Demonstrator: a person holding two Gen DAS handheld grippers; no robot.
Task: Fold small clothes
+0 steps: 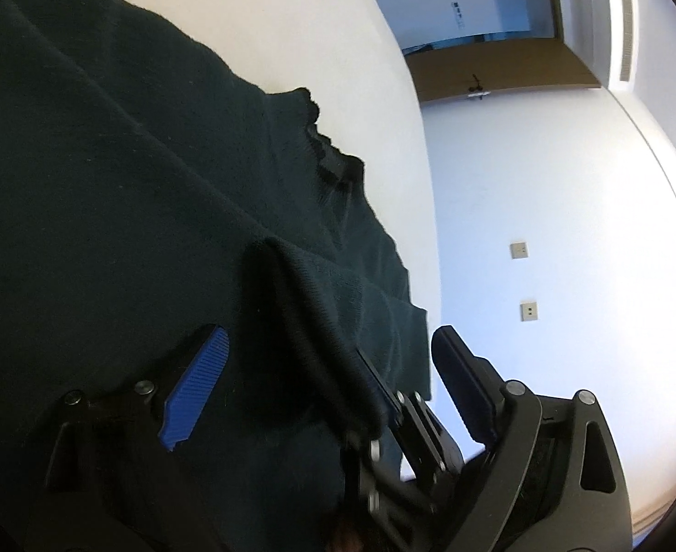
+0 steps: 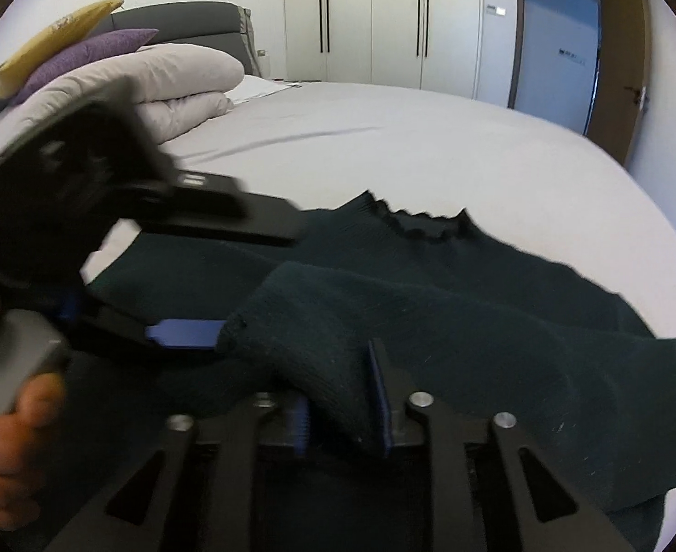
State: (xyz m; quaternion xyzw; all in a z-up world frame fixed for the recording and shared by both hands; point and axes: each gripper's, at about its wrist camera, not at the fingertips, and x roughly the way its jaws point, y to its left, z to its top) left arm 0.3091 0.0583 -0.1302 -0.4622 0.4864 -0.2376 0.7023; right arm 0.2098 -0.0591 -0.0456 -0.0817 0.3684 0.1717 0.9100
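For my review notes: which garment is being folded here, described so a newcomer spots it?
On the white bed, nearer than the folded duvet, lies a dark green knit sweater. It is the only dark item, with a ribbed collar.

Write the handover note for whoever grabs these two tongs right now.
Left tongs: open, wide apart around the sleeve cuff, not pinching it.
Right tongs: pads close on either side of the same sleeve end; a firm pinch cannot be confirmed.
Dark green sweater: spread on the bed, collar toward the far side, one sleeve drawn in across the body.
Done: that sleeve brought inward.
Left: lay the sleeve flat, fold the other side, then fold the body.
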